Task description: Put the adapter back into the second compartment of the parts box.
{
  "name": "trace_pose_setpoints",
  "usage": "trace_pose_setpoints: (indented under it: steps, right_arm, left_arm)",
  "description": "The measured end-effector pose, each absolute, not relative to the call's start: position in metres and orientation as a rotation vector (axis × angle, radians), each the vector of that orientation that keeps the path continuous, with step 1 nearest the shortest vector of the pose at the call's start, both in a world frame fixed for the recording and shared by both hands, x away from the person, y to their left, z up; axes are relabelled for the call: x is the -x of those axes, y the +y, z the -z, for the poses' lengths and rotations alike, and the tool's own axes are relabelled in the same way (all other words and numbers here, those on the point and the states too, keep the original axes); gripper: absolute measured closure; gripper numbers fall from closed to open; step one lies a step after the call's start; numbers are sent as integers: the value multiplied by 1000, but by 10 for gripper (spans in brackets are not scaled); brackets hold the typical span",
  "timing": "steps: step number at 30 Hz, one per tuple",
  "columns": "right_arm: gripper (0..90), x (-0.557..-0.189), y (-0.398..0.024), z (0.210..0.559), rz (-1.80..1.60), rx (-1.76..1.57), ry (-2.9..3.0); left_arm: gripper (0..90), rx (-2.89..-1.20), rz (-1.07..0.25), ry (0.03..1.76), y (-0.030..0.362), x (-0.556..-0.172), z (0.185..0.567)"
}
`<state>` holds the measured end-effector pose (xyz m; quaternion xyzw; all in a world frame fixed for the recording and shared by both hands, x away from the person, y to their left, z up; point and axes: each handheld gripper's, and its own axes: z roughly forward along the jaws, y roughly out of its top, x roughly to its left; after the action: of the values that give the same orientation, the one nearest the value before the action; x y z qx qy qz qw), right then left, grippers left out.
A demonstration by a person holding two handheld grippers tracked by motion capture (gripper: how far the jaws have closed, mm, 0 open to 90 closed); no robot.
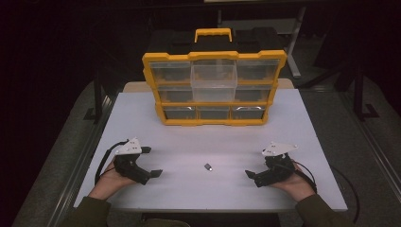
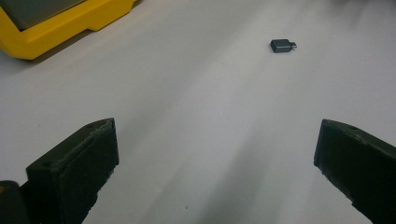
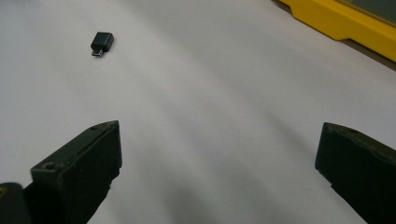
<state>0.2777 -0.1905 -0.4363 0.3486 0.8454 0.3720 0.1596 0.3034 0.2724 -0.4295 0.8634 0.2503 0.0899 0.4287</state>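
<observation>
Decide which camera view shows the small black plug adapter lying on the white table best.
The right gripper view: the small black plug adapter looks largest there, metal tip visible. The left gripper view shows it slightly smaller; the high view shows a tiny dark speck.

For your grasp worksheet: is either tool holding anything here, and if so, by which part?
Nothing is held. The left tool and right tool are both open and empty, resting on the table. The small black adapter lies untouched between them.
</observation>
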Motion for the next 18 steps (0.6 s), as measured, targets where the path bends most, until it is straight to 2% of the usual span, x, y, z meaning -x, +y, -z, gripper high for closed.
trace_pose_setpoints:
  steps: [18]
  right_arm:
    - [0,-277,-188,435,-1062,-986,2448]
  left_arm:
    - [0,-2152,-195,629,266,-304,432]
